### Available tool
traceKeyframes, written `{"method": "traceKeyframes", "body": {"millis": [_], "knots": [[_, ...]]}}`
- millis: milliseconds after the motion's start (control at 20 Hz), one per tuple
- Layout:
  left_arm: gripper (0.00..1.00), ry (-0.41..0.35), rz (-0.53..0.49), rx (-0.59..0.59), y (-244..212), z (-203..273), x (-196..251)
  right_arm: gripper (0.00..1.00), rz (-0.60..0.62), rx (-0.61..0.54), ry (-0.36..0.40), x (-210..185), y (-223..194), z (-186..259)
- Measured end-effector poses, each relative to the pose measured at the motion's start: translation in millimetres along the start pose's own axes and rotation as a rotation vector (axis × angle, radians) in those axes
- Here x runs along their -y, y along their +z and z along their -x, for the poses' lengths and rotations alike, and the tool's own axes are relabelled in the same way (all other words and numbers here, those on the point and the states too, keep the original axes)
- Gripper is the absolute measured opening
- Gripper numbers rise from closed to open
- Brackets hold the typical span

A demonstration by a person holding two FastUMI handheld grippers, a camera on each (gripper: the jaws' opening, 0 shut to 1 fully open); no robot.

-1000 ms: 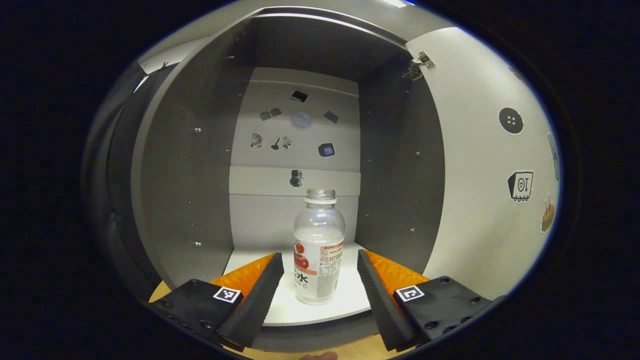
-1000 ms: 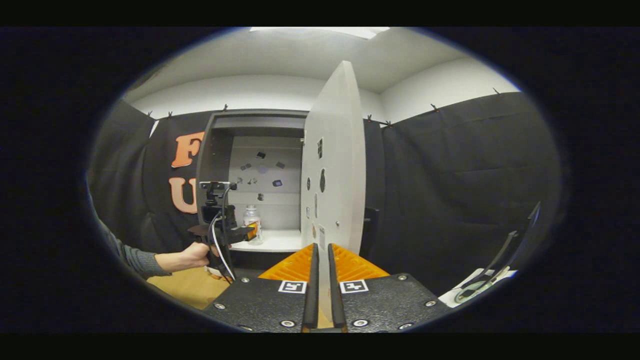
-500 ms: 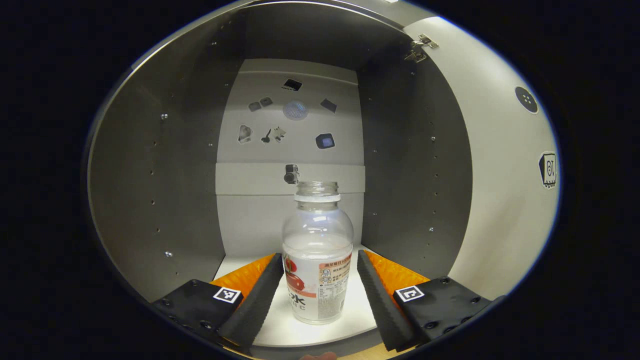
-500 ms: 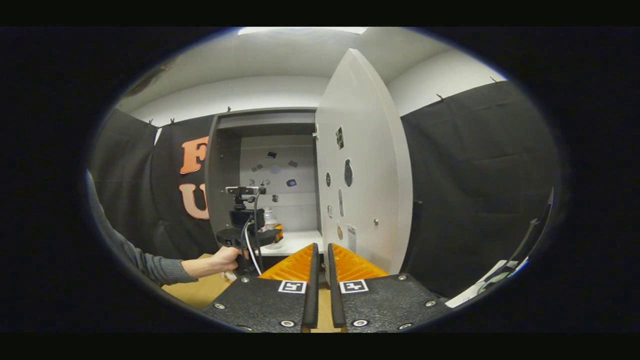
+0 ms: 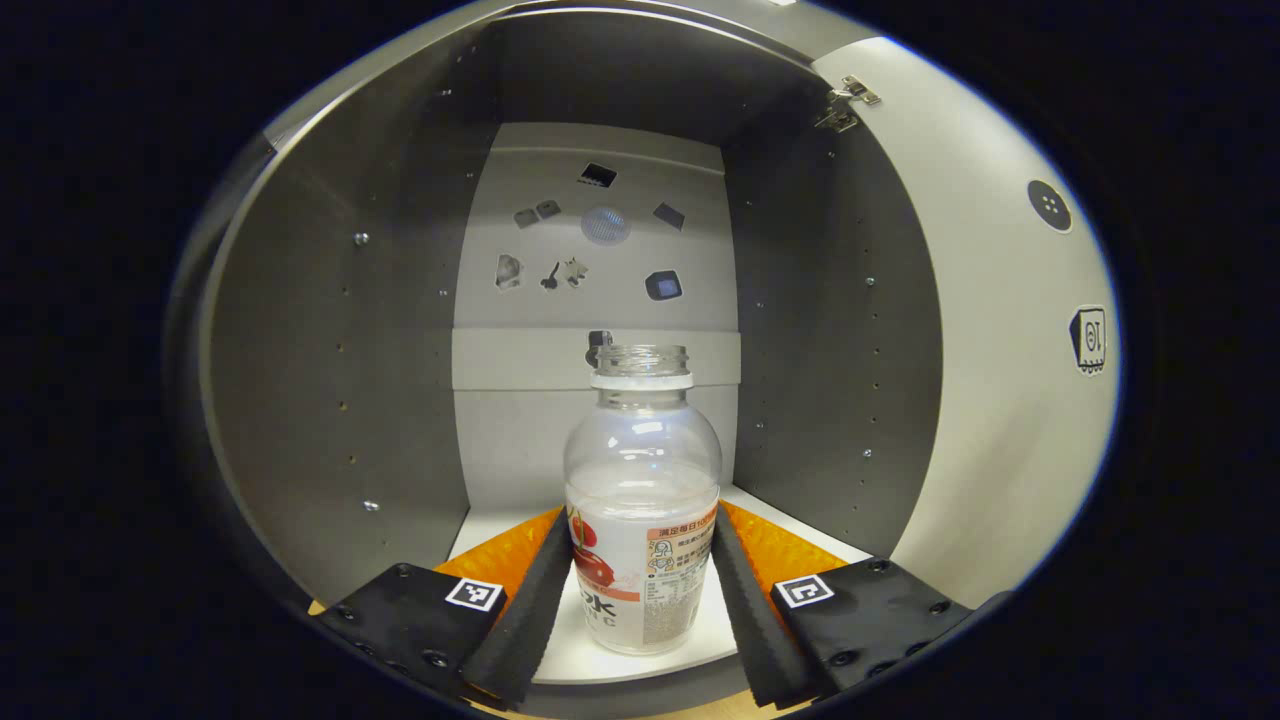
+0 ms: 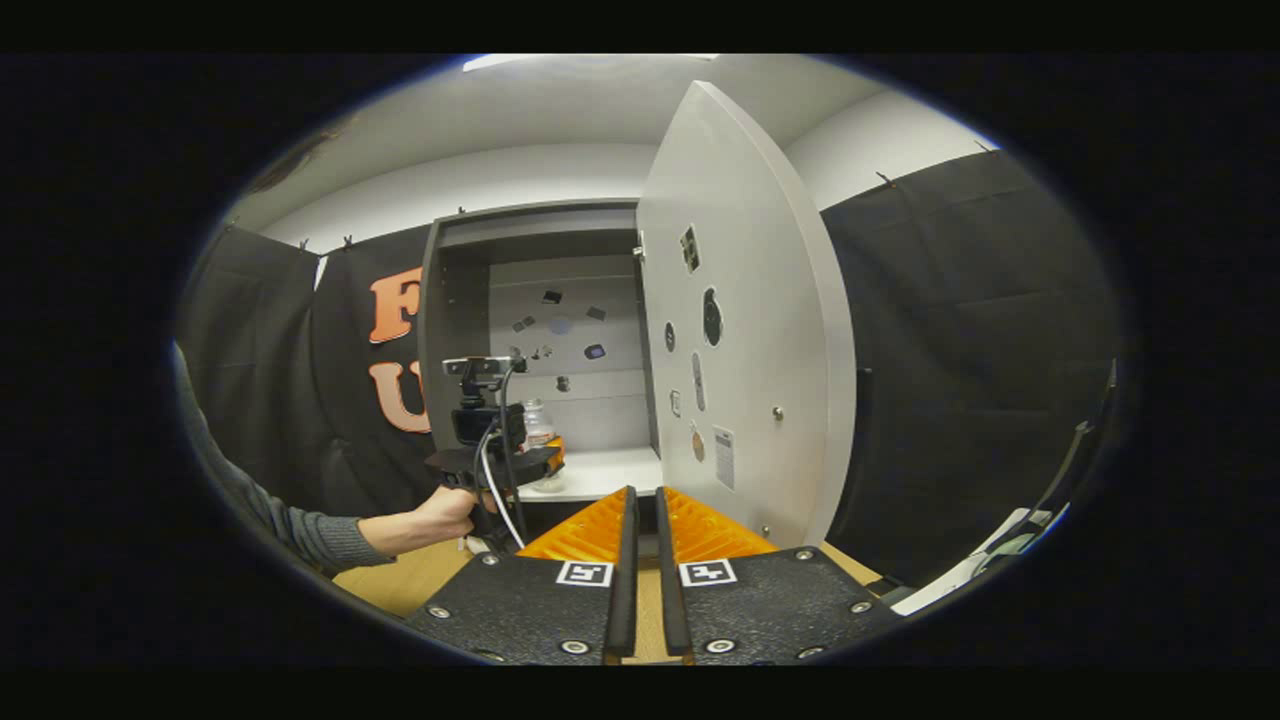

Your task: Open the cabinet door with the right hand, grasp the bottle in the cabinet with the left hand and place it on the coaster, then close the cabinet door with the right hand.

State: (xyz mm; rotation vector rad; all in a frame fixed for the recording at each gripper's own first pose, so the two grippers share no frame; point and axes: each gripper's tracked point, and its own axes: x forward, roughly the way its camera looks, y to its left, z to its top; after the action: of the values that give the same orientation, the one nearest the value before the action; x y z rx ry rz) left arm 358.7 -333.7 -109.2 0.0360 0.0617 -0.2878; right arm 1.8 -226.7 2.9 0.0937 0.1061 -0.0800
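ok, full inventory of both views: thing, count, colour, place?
cabinet: 1, grey walls, white shelf and back; in front of the left gripper, far left-centre in the right gripper view.
door: 1, white, swung open on the cabinet's right, stickers on it.
bottle: 1, clear with a printed label, no cap, upright on the shelf.
stickers: several, dark and grey, on the cabinet's back.
table: 1, wood-coloured, below the cabinet.
left hand-held gripper: 1, both fingers against the bottle's sides.
right hand-held gripper: 1, fingers close together, holding nothing.
hand: 1, grey sleeve, holding the left hand-held gripper.
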Motion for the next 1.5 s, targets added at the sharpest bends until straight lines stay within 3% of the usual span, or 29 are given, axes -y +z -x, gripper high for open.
{"method": "traceKeyframes", "body": {"millis": [250, 450, 500, 600, 650, 700, 750, 800, 900, 1050, 1100, 1150, 1350, 1450, 1500], "knots": [[0.84, 0.009, -0.002, 0.062, 14.1, 77.3, -10.2, 0.10, -0.032, -0.016, 0.068, -12.7, -7.7, 10.6], [0.83, 0.048, -0.019, 0.084, -1.2, 142.7, -27.2, 0.14, -0.045, -0.047, 0.120, -23.5, -19.3, 24.4], [0.85, 0.067, -0.038, 0.077, -11.2, 157.0, -33.0, 0.14, -0.052, -0.040, 0.139, -28.3, -19.8, 28.4], [0.84, 0.082, -0.059, 0.059, -32.3, 184.5, -37.9, 0.06, -0.066, -0.043, 0.164, -33.9, -24.7, 33.1], [0.84, 0.084, -0.057, 0.047, -44.3, 197.1, -39.6, 0.14, -0.071, -0.050, 0.169, -35.2, -28.9, 35.2], [0.84, 0.093, -0.051, 0.044, -55.4, 208.8, -44.0, 0.06, -0.076, -0.061, 0.175, -36.5, -33.3, 36.4], [0.84, 0.099, -0.050, 0.033, -67.6, 218.1, -46.1, 0.06, -0.083, -0.074, 0.180, -37.4, -38.4, 37.6], [0.83, 0.106, -0.048, 0.023, -80.3, 229.2, -49.6, 0.15, -0.089, -0.087, 0.185, -38.7, -43.5, 39.3], [0.84, 0.129, -0.054, -0.014, -107.6, 245.9, -56.8, 0.11, -0.122, -0.102, 0.206, -44.4, -49.3, 42.1], [0.85, 0.150, -0.028, -0.081, -155.3, 266.1, -67.1, 0.11, -0.146, -0.125, 0.219, -45.6, -54.4, 48.0], [0.85, 0.155, -0.021, -0.102, -169.6, 271.9, -71.5, 0.16, -0.136, -0.129, 0.219, -45.6, -54.9, 49.0], [0.84, 0.163, -0.025, -0.126, -185.0, 277.0, -75.9, 0.11, -0.132, -0.136, 0.220, -45.4, -58.2, 52.5], [0.85, 0.187, -0.008, -0.225, -248.4, 290.5, -88.0, 0.11, -0.147, -0.182, 0.224, -46.5, -69.7, 58.9], [0.84, 0.198, -0.009, -0.245, -268.2, 294.7, -92.4, 0.16, -0.151, -0.213, 0.221, -47.2, -77.8, 60.9], [0.84, 0.210, -0.014, -0.252, -276.8, 295.8, -97.0, 0.10, -0.151, -0.225, 0.223, -48.7, -82.5, 61.4]]}}
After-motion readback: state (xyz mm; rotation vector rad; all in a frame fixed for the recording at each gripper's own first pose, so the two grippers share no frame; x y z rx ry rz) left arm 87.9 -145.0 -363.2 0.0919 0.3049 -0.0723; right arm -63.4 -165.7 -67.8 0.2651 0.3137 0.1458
